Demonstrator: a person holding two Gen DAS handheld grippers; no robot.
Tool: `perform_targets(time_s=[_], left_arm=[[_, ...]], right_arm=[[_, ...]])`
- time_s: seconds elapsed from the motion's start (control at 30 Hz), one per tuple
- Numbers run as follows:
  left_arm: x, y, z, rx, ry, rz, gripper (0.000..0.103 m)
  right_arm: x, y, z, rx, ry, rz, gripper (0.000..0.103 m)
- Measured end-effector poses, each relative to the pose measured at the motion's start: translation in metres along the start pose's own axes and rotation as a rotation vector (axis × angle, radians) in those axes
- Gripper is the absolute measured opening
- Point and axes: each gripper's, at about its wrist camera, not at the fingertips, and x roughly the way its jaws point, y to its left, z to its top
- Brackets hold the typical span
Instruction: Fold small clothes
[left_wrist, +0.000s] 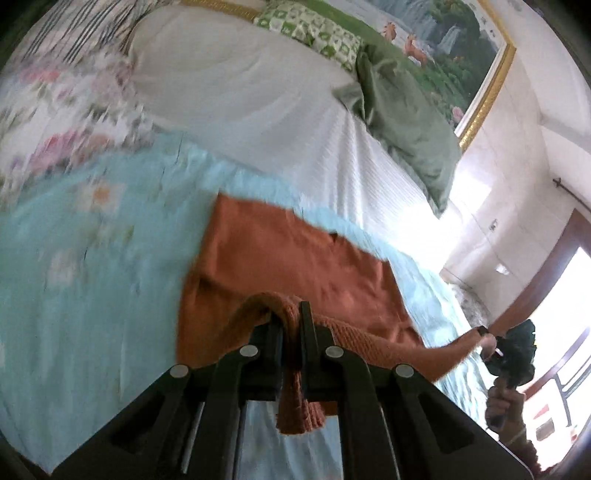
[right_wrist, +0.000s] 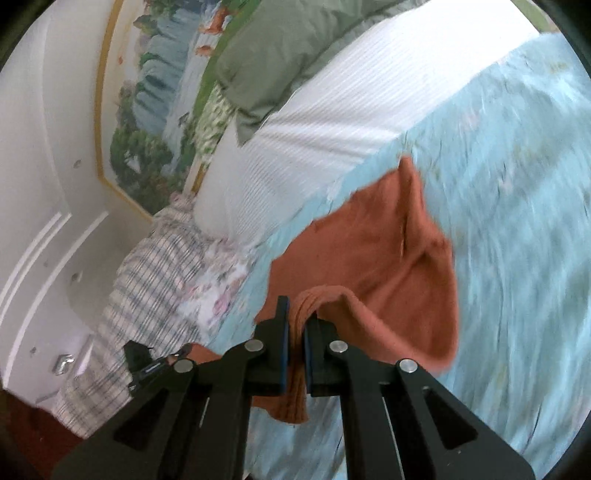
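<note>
A small rust-orange garment (left_wrist: 295, 258) hangs over a light blue floral bedspread (left_wrist: 92, 277). My left gripper (left_wrist: 291, 317) is shut on its ribbed edge, which droops between the fingers. In the left wrist view the right gripper (left_wrist: 495, 347) shows at the far right, pinching the other end of the stretched edge. In the right wrist view my right gripper (right_wrist: 297, 317) is shut on a bunched edge of the same garment (right_wrist: 388, 251), the rest lying on the bedspread (right_wrist: 517, 221). The left gripper (right_wrist: 147, 365) shows at the lower left there. Both views are motion-blurred.
A white striped sheet (left_wrist: 277, 110), a green pillow (left_wrist: 406, 110) and a green patterned pillow (left_wrist: 314, 29) lie at the bed's head. A framed landscape painting (left_wrist: 461, 55) hangs behind. A checked and floral quilt (right_wrist: 155, 288) lies at the side. A doorway (left_wrist: 546, 295) is right.
</note>
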Motion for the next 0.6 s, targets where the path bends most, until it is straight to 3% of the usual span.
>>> perform_targets(time_s=[0.27,0.6], left_arm=[[0.094,0.014,0.071,-0.023,-0.004,0.091,0.005],[0.214,0.051,0.100,-0.042,0.103,0.194,0.005]], right_arm=[[0.084,-0.028,0.081,-0.024,0.052,-0.128,0.007],[0.159,-0.087,0.123,0.028,0.098,-0.286,0.007]])
